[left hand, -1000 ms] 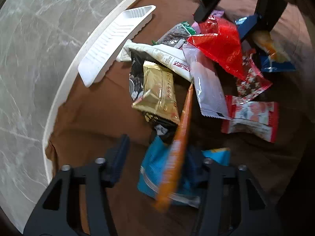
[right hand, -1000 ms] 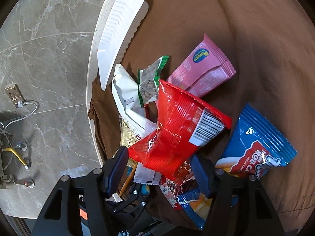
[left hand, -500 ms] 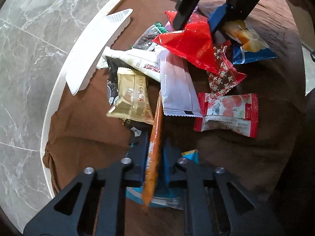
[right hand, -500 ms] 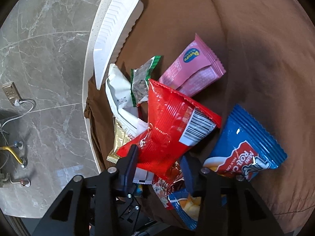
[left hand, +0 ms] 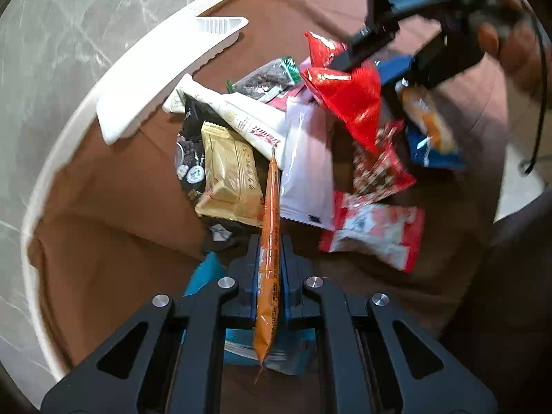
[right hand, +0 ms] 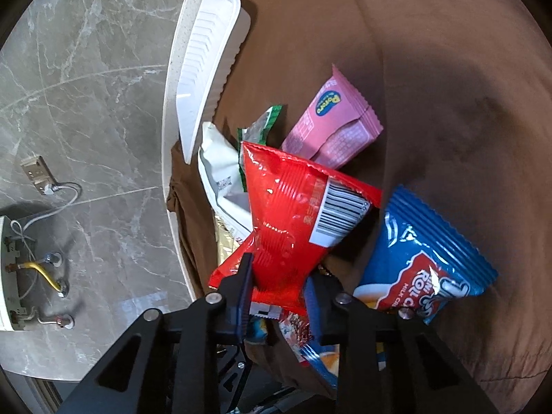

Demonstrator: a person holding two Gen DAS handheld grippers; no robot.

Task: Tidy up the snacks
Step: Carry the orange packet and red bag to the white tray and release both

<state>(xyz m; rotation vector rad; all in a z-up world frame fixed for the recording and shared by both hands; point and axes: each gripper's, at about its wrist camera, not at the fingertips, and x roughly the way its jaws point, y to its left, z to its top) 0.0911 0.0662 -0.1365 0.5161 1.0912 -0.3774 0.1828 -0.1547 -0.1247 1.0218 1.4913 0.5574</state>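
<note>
Looking through the left wrist camera: my left gripper (left hand: 270, 258) is clamped on the orange stick packet (left hand: 270, 227), which runs upright between the fingers (left hand: 246, 269) toward the heap.
Pile, left view: a gold packet (left hand: 231, 179) lies just left of the stick, a white packet (left hand: 307, 165) just right of it, and a long white tube packet (left hand: 241, 120) lies across their top ends.
Near edge, left view: I see a red-and-white packet (left hand: 376, 231) to the right, apart from the claw, and a teal packet (left hand: 203, 276) under the fingers.
Other claw, left view: my right gripper (left hand: 390, 58) reaches in from the top, pinching the red bag (left hand: 348, 93).
Surroundings, left view: a white tray (left hand: 165, 79) rests at the rim of the brown cloth (left hand: 110, 207).
Right wrist camera: the right gripper (right hand: 279, 286) is closed on the red bag (right hand: 293, 214), squeezing its lower end into a narrow waist.
Neighbours, right view: I see a blue roll-cake bag (right hand: 424, 252) just right of the red bag, a pink packet (right hand: 334, 124) behind it, and a green-edged packet (right hand: 262, 124) beside that.
Tray, right view: the white tray (right hand: 207, 65) lies along the cloth's (right hand: 431, 69) left edge, well apart from the claw.
</note>
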